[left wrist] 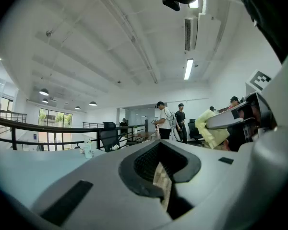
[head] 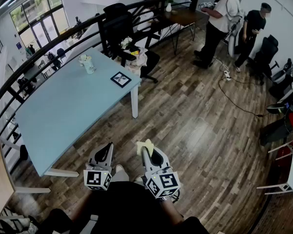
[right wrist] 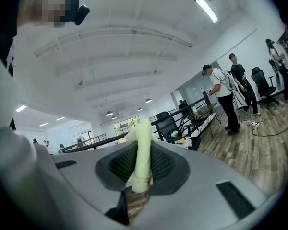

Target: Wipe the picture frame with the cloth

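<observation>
A: Nearest us, low in the head view, is the left gripper (head: 107, 147). What's in it?

B: Nothing. In its own view the jaws are drawn together to a thin slit, and only floorboards show through.

A: And the right gripper (head: 147, 151) just beside it?

B: It's clamped on the pale yellow cloth (head: 145, 146). A fold stands up out of the jaws and a little hangs below them.

A: Where's the picture frame (head: 120, 79)?

B: It lies flat near the right edge of the light blue table (head: 58, 113), farther off and well apart from both grippers. A small cup of flowers (head: 87, 63) stands beyond it, to the left.

A: So how should the wipe go?

B: As I judge it, nothing has touched the frame yet, so step up to the table first. Lower the cloth so its loose fold meets the glass, not the jaw tips. The frame looks light and will likely slide, so I'd press the empty left gripper on a corner. Stroke away from the table edge so the frame isn't pushed off.
</observation>
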`<control>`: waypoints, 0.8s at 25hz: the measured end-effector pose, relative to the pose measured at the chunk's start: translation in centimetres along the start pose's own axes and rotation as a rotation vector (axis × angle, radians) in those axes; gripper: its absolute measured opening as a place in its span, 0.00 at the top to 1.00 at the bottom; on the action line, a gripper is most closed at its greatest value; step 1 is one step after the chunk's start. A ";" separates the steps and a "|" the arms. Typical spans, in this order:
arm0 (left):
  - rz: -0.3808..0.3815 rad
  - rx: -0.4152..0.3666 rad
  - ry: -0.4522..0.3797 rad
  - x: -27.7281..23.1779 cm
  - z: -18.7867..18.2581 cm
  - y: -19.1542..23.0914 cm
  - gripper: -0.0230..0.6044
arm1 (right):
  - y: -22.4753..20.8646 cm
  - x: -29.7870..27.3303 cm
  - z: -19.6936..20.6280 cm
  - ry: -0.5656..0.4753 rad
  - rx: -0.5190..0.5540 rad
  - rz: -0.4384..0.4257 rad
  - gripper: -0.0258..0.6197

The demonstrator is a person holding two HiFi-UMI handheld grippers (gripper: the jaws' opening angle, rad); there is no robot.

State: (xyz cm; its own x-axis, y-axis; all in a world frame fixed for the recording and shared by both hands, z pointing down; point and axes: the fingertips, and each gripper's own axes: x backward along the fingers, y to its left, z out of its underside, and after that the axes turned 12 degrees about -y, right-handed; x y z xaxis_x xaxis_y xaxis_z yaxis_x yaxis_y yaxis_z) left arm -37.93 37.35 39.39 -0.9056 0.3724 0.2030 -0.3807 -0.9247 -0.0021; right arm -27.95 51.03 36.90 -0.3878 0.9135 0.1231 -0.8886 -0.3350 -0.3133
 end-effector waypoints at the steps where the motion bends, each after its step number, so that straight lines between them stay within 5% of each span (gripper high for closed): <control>1: -0.002 0.002 -0.004 -0.1 -0.1 0.0 0.97 | 0.0 0.0 -0.1 -0.002 0.001 -0.001 0.87; 20: 0.074 -0.006 0.005 -1.2 -0.4 -2.5 0.97 | -1.6 1.4 -0.9 -0.026 -0.016 0.062 0.87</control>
State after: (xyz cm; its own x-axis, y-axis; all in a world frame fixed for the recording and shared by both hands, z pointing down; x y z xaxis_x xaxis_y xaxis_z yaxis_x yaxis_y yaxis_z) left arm -35.96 39.25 38.79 -0.9324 0.3030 0.1973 -0.3133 -0.9494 -0.0224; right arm -26.90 53.07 36.71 -0.4481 0.8848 0.1276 -0.8589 -0.3865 -0.3361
